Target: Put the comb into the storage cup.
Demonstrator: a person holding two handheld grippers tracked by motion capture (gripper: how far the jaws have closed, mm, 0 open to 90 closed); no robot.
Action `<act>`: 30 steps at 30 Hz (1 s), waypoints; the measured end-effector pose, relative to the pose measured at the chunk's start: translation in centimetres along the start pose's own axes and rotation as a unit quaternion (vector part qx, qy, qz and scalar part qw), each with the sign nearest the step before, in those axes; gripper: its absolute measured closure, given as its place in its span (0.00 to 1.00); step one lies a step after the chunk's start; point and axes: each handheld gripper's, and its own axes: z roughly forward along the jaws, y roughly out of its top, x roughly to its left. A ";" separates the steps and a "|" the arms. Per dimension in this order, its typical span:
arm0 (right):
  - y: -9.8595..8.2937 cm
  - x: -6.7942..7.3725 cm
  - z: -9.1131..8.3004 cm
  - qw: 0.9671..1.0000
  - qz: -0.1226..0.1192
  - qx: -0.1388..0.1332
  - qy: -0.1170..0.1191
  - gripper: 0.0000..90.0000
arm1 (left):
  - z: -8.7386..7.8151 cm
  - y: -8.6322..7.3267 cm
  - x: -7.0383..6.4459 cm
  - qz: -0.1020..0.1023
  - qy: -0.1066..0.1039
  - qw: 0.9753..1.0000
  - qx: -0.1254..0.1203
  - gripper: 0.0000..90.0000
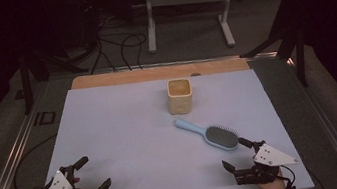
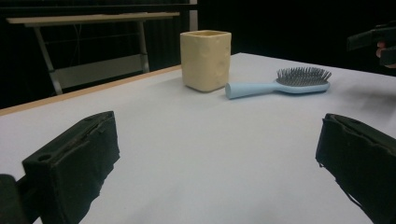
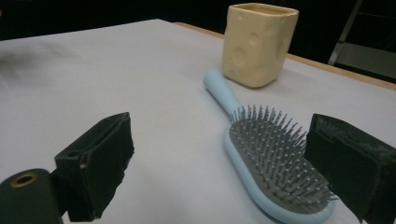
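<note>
A light blue hairbrush (image 1: 208, 133) lies bristles up on the pale table cover, right of centre, its handle towards a cream, cheese-patterned square cup (image 1: 180, 96) that stands upright behind it. My left gripper (image 1: 92, 175) rests open at the front left, far from both; its view has the cup (image 2: 206, 59) and brush (image 2: 280, 84) ahead. My right gripper (image 1: 240, 154) is open at the front right, just short of the brush head. In its view the brush (image 3: 273, 158) lies between the jaws and the cup (image 3: 258, 43) stands beyond.
The pale cover (image 1: 128, 146) spans a wooden table (image 1: 118, 77) whose bare edge shows at the back. Beyond it are a white metal frame (image 1: 186, 1) and cables (image 1: 119, 46) on the dark floor. Metal rails (image 1: 5, 164) run along both sides.
</note>
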 end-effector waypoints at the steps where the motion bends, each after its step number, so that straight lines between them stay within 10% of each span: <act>1: 0.0 0.1 0.0 1.000 -0.002 0.001 0.003 0.09 | 0.0 0.0 0.0 0.000 0.000 1.000 0.000 0.00; 30: 1.9 1.2 -0.8 1.000 -0.002 0.006 0.005 0.09 | -0.2 0.0 -0.1 0.003 -0.004 1.000 -0.005 0.00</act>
